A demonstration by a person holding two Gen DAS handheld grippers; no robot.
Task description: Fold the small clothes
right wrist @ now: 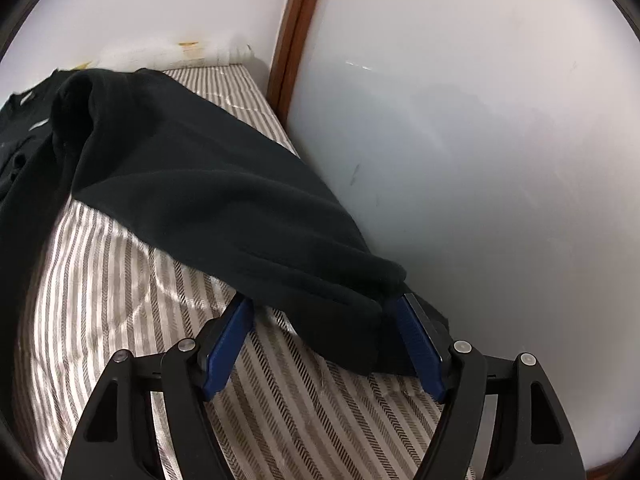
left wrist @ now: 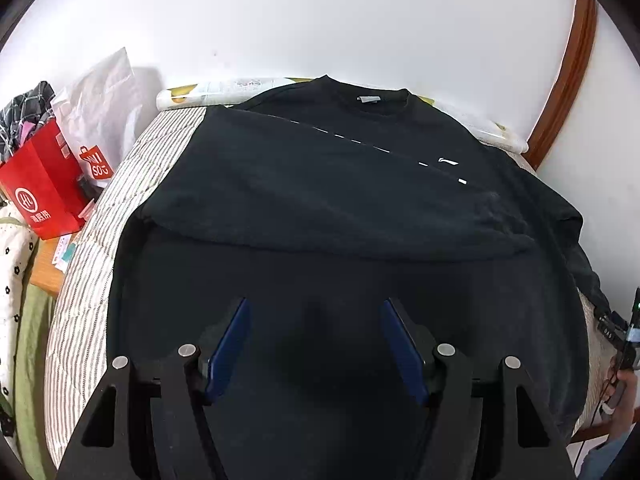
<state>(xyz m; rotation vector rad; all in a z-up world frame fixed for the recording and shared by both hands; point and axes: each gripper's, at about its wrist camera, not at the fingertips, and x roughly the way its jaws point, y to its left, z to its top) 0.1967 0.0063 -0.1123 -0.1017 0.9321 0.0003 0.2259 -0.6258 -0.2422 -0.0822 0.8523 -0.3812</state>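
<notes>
A black sweatshirt (left wrist: 320, 200) lies spread on a striped bed cover (left wrist: 80, 280), collar at the far end, its left sleeve folded across the chest. My left gripper (left wrist: 314, 306) is open and empty, hovering over the sweatshirt's lower body. In the right wrist view the right sleeve (right wrist: 208, 192) stretches out across the striped cover (right wrist: 120, 300) toward me. My right gripper (right wrist: 324, 302) is open, with its blue fingers on either side of the sleeve's cuff (right wrist: 352, 312); the cuff lies between them, not pinched.
A white wall (right wrist: 480, 160) runs close along the right side of the bed, with a brown wooden frame (right wrist: 296, 20). Left of the bed stand a red paper bag (left wrist: 44, 192) and a white plastic bag (left wrist: 100, 120). A rolled sheet (left wrist: 224, 90) lies at the bed's far end.
</notes>
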